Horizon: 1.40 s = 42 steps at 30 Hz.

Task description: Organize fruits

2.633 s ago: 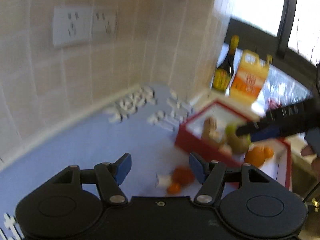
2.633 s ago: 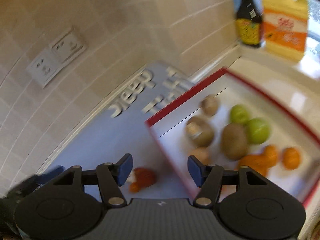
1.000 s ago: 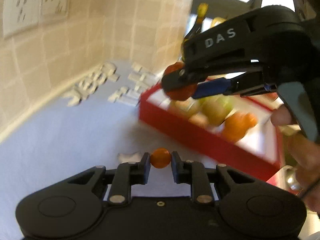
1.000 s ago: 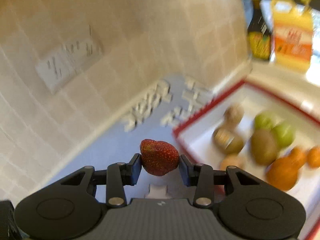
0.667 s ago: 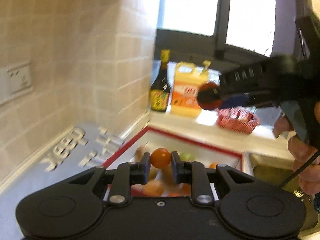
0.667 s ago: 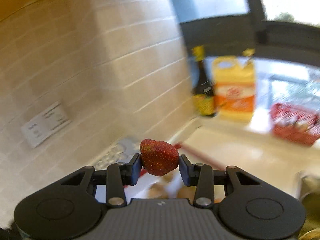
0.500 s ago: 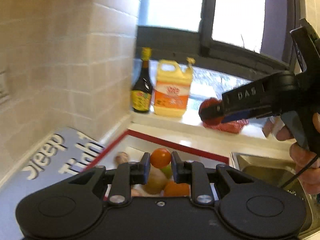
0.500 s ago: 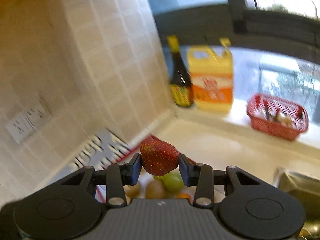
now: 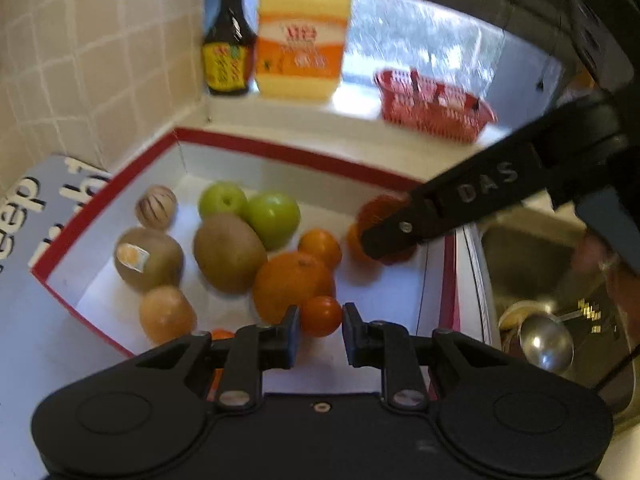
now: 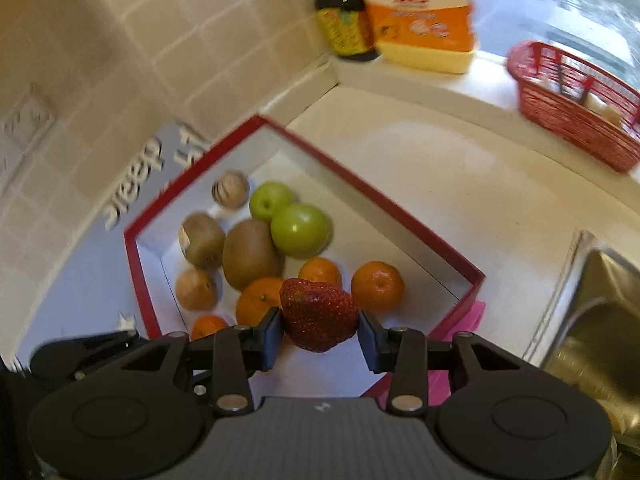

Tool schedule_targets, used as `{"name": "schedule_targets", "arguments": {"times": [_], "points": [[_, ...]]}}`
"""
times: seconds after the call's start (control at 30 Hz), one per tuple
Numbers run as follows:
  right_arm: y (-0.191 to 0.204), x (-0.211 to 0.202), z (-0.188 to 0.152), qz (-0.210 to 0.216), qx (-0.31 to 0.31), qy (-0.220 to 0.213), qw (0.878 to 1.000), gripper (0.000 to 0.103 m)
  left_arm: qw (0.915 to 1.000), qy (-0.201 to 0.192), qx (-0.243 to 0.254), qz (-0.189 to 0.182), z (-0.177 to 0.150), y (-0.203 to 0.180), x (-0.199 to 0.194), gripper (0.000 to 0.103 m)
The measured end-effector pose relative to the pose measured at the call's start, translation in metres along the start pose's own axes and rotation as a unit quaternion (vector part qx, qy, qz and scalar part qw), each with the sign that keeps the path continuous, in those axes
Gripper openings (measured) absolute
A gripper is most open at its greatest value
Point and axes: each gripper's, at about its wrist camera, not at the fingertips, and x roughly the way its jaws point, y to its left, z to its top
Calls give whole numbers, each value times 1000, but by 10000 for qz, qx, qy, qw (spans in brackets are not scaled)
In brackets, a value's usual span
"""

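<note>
While both grippers hang over the red-rimmed box (image 9: 280, 152), each one carries fruit. Left gripper (image 9: 320, 330): jaws drawn narrow, pinched on a small orange-red cherry tomato (image 9: 321, 315), held above the box's near edge, at 6 o'clock of the fruit pile. Right gripper (image 10: 320, 334): jaws clamped on a strawberry (image 10: 318, 314), pads pressing both flanks; seen from the left wrist view it reaches in from 3 o'clock, fruit blurred at its tip over the box's right side.

Box contents, left wrist view: two green apples (image 9: 272, 220) at 12 o'clock, touching each other; a pale striped round fruit (image 9: 156, 212) at 10 o'clock; a kiwi (image 9: 229, 252) in the middle, leaning on the apples; a second kiwi with a sticker (image 9: 148, 260) at 9 o'clock; a tan fruit (image 9: 166, 314) at 7 o'clock; a large orange (image 9: 292, 280) just beyond the tomato, with a smaller mandarin (image 9: 320, 246) touching it. Box white inside, sitting on a cream worktop (image 10: 460, 184), its left part overlapping a blue mat with white lettering (image 9: 24, 208).

Beyond the box at 12 o'clock: dark sauce bottle (image 9: 228, 48) and yellow-orange jug (image 9: 302, 40), side by side on the sill. Red mesh basket (image 9: 434, 106) at 1 o'clock. Steel sink (image 9: 540, 272) at 3 o'clock, ladle (image 9: 546, 340) lying in it. A hand (image 9: 608, 264) grips the right tool, blurred.
</note>
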Motion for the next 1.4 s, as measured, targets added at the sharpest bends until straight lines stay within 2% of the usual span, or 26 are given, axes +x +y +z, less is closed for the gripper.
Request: {"name": "schedule_targets", "arguments": {"times": [0.1, 0.33, 0.67, 1.0, 1.1, 1.17, 1.2, 1.4], "points": [[3, 15, 4, -101, -317, 217, 9992, 43, 9995, 294, 141, -37, -1, -4, 14, 25], [5, 36, 2, -420, -782, 549, 9945, 43, 9984, 547, 131, -93, -3, -7, 31, 25], [22, 52, 0, -736, -1472, 832, 9828, 43, 9980, 616, 14, -107, -3, -8, 36, 25], [28, 59, -3, -788, -1586, 951, 9796, 46, 9981, 610, -33, 32, -5, -7, 34, 28], [27, 57, -1, -774, -1521, 937, 9809, 47, 9982, 593, -82, 58, -4, -7, 33, 36], [27, 53, 0, -763, -1492, 910, 9817, 47, 9982, 574, -144, 56, -4, -6, 30, 70], [26, 51, 0, -750, -1474, 890, 9822, 49, 9984, 536, -175, 49, -3, -6, 28, 73], [26, 34, 0, -716, -1239, 729, 9870, 56, 9996, 228, -135, 27, -2, -9, 5, 74]]}}
